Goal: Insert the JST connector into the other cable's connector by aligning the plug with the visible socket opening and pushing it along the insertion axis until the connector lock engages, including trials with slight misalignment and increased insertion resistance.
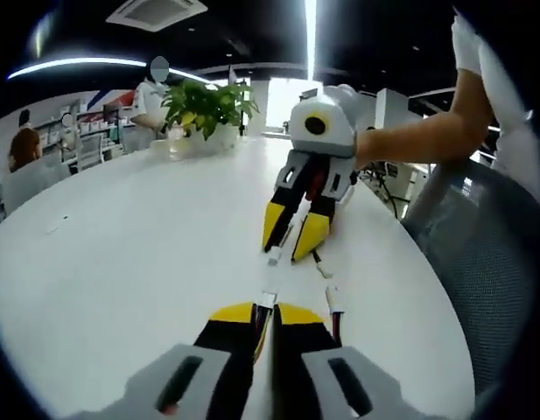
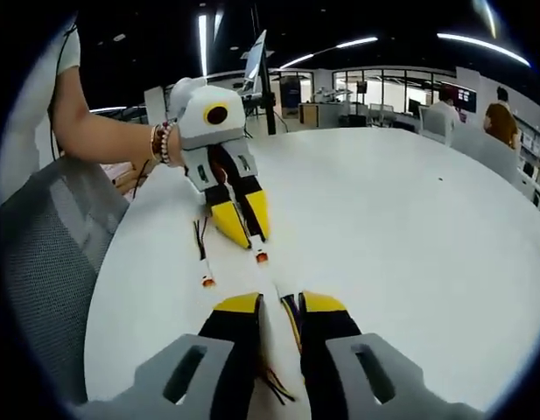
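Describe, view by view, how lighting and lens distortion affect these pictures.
Left gripper view: the window behind the plant blows out white, and the fisheye bends the white table edge. Right gripper view: ceiling strip lights glare against a dark ceiling, and the background people are soft and small.

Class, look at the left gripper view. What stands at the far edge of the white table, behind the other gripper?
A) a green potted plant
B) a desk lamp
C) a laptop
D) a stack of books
A: a green potted plant stands at the far edge of the white table, behind and to the side of the right gripper.
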A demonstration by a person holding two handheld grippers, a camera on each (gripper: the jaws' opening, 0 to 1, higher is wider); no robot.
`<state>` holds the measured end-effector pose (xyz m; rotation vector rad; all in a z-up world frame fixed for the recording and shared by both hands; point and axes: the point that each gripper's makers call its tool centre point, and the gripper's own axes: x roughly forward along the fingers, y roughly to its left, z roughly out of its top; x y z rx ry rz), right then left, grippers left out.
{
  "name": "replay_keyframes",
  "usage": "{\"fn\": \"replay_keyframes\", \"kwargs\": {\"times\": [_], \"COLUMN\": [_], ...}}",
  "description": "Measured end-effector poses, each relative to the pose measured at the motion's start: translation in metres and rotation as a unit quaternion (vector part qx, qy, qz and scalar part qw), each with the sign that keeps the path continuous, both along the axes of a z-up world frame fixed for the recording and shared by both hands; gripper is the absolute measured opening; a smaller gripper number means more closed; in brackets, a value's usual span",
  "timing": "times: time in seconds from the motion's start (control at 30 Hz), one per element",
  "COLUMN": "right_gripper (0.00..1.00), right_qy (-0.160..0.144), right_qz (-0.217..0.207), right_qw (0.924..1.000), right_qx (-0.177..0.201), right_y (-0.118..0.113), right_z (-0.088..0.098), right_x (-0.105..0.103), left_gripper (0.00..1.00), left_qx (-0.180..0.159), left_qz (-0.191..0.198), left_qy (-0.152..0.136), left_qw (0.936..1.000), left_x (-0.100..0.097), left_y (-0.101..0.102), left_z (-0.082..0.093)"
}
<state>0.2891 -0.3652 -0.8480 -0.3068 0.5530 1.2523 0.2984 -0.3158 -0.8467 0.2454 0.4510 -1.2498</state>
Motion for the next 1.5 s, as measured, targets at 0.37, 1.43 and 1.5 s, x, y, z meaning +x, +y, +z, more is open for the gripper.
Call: {"fn": "replay_keyframes", "kwargs": {"times": [0.37,1.43,1.5], "right_gripper": [0.05,0.05,0.05], "right_qy": [-0.006,-0.035,-0.032], "right_qz": [0.005,0.05,0.051], "right_qw": [1.0,0.9979,0.9979], "right_qx": [-0.006,-0.021,-0.021], "right_y": [-0.001,0.018,0.019], "right_z": [0.0,0.015,0.014], "right_x": [-0.001,-0.011,-0.012], "left_gripper": [0.01,0.0,0.0], "left_qx": [0.004,0.032,0.03], "left_qz": [-0.004,-0.044,-0.044], "left_qy": [-0.004,-0.043,-0.044], "left_qw": [1.0,0.9976,0.9976], "left_x": [-0.001,-0.01,-0.01], "left_y": [0.0,-0.008,-0.008], "left_z": [0.0,0.019,0.02]}}
